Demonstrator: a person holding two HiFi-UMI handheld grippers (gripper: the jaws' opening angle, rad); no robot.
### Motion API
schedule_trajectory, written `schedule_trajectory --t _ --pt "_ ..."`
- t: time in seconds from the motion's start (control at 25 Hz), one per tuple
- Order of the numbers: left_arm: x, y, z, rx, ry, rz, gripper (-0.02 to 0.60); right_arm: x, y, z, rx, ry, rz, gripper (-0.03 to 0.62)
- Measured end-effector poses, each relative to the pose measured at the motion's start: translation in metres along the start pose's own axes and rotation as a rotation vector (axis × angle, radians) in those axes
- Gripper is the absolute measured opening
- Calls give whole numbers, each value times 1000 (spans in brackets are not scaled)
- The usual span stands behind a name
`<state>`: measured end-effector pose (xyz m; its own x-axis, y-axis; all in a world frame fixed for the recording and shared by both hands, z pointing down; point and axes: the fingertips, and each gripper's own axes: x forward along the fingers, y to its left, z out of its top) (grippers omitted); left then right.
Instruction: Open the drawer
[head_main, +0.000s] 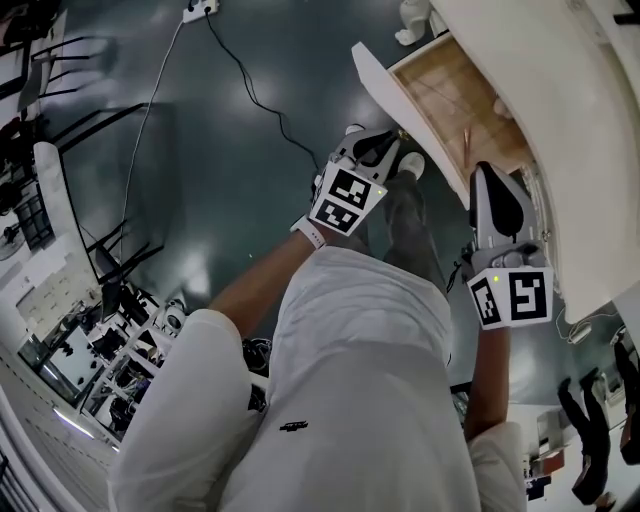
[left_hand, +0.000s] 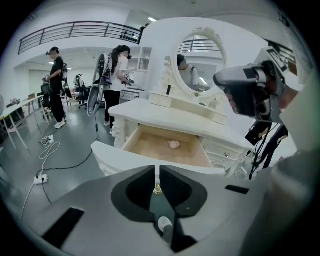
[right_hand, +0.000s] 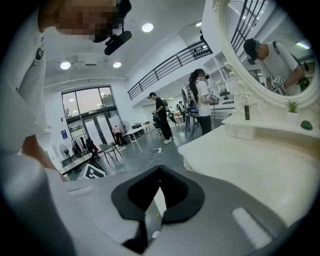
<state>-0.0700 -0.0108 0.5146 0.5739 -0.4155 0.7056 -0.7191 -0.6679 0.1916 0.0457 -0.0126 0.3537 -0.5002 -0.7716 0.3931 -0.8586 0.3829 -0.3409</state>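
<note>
Your left gripper (left_hand: 157, 183) is clamped shut on the drawer's brass knob (left_hand: 157, 189), which is why the drawer (head_main: 440, 95) sits pulled out at 1 o'clock. The right gripper (right_hand: 158, 192) just idles beside the dressing table (right_hand: 250, 170), jaws together and empty.

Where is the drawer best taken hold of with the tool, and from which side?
Grip the small brass knob in the middle of the drawer front, coming straight from the front. It juts out from a wide panel that offers no other narrow part; the left tool is shut on it.
</note>
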Motion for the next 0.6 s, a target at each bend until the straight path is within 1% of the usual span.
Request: schedule_trajectory --t 0.08,0.2,0.48,0.6 --pt "-6 0 7 -23 -6 5 28 -1 1 3 2 -10 3 11" --pt "-20 0 24 -37 -30 20 16 -4 3 16 3 -35 3 11" --pt "-61 -3 75 -66 -128 43 11 -20 2 50 -23 -86 -12 11" --pt "-73 -7 94 -112 -157 40 11 -30 -3 58 -28 -106 -31 11"
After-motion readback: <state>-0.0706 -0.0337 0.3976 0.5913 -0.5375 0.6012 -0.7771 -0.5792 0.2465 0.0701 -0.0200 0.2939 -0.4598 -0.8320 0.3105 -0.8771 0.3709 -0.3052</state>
